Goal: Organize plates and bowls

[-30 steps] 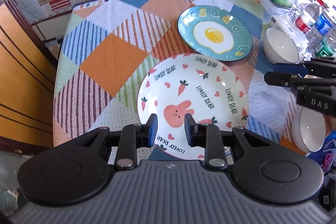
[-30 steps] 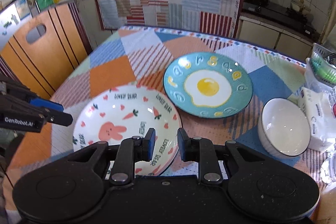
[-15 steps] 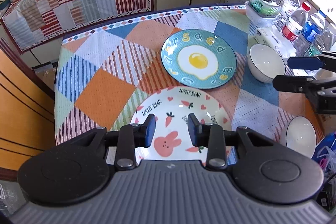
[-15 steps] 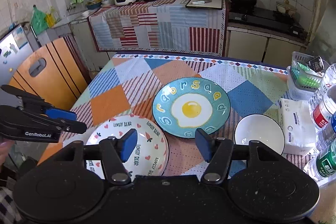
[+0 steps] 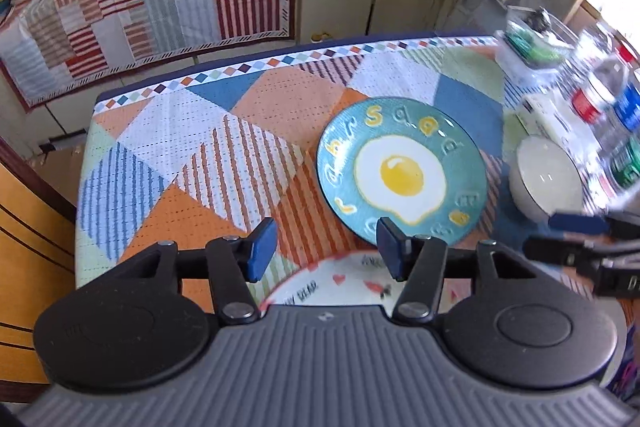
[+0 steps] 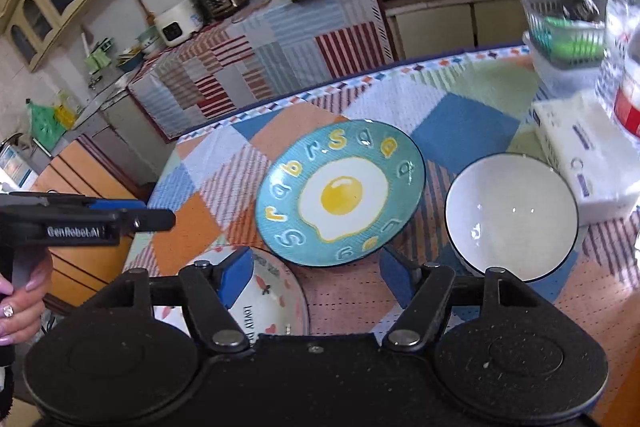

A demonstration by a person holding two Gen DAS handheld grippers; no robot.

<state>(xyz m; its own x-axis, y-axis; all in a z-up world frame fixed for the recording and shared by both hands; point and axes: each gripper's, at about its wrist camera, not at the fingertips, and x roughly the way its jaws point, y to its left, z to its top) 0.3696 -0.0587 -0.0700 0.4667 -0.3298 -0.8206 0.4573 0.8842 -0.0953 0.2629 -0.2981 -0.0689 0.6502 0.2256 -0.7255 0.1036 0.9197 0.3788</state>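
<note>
A teal plate with a fried-egg picture (image 5: 402,171) (image 6: 340,193) lies mid-table. A white plate with a bunny and carrots (image 5: 340,285) (image 6: 264,299) lies nearer, partly hidden under both grippers. A white bowl (image 6: 512,213) (image 5: 546,183) stands right of the teal plate. My left gripper (image 5: 326,253) is open and empty above the white plate's far edge; it also shows in the right wrist view (image 6: 132,217). My right gripper (image 6: 316,281) is open and empty, above the table between the white plate and the bowl; it shows at the right of the left wrist view (image 5: 580,239).
The table has a patchwork cloth (image 5: 192,163). At its right edge stand water bottles (image 5: 604,103), a tissue pack (image 6: 588,163) and a clear box with green items (image 6: 564,35). A wooden chair (image 5: 24,259) stands at the left. Kitchen counters lie beyond.
Both grippers have opened from nearly shut and pulled back and up from the white bunny plate. The views now reach farther across the table; a second bowl at the near right has left view.
</note>
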